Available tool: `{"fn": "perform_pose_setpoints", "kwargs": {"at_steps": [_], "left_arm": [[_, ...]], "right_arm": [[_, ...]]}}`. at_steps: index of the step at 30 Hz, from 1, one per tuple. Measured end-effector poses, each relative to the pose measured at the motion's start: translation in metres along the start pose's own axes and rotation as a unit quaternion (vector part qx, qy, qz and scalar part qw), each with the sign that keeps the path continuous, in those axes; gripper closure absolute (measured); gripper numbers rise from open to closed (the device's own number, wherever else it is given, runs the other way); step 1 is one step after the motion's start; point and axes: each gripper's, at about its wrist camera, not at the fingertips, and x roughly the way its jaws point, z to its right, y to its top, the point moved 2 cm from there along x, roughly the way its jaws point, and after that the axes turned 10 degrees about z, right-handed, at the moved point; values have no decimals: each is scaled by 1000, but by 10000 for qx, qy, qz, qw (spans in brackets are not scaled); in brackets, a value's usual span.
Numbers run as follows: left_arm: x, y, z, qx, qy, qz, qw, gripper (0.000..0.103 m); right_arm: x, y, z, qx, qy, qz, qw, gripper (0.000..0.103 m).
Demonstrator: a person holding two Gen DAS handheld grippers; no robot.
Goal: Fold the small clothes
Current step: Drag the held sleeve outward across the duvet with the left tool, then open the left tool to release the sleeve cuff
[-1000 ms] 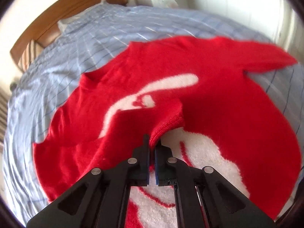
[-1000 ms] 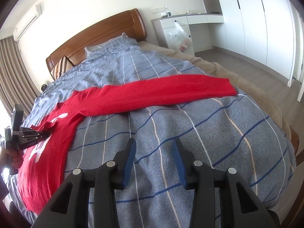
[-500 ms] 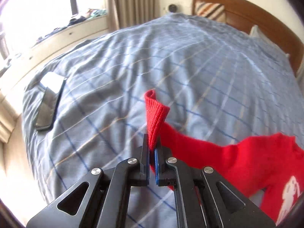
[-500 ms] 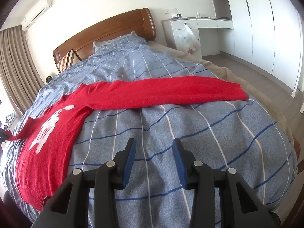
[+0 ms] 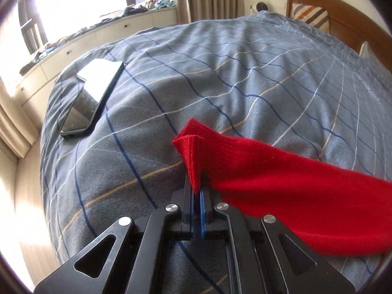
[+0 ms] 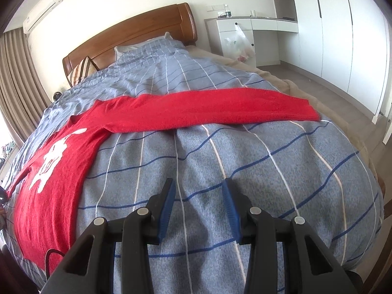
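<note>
The red sweater (image 6: pixel 58 171) is a fuzzy knit with a white figure on its chest, lying flat on the bed (image 6: pixel 245 171), whose soft grey-blue cover is crossed by dark blue, white and tan lines. One long sleeve (image 6: pixel 208 110) stretches straight across the cover towards the far side of the bed.

The left hand-held gripper (image 5: pixel 196 191) is clamped on the ribbed cuff (image 5: pixel 189 152) of the other sleeve (the cuff stands up in a small folded peak between the blue-padded fingers), and the sleeve trails off to the right over the cover.

The right hand-held gripper (image 6: pixel 199 203) hangs above bare cover with its fingers apart and nothing between them, well apart from the sweater.

Only the left view shows a glossy black phone (image 5: pixel 91 98) lying flat on the cover, and a low window bench with clutter. Only the right view shows the sweater's body, the curved wooden headboard (image 6: pixel 137 34), a striped pillow (image 6: pixel 82 72) and white cabinets.
</note>
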Motion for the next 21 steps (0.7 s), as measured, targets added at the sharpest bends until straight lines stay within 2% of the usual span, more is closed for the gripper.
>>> {"fn": "perform_pose_setpoints", "kwargs": {"at_steps": [21], "left_arm": [[11,-7,-2,-53,-308,59,9995,100]], "right_arm": [[1,-3,-3,-17,-95,7,10000,63]]}}
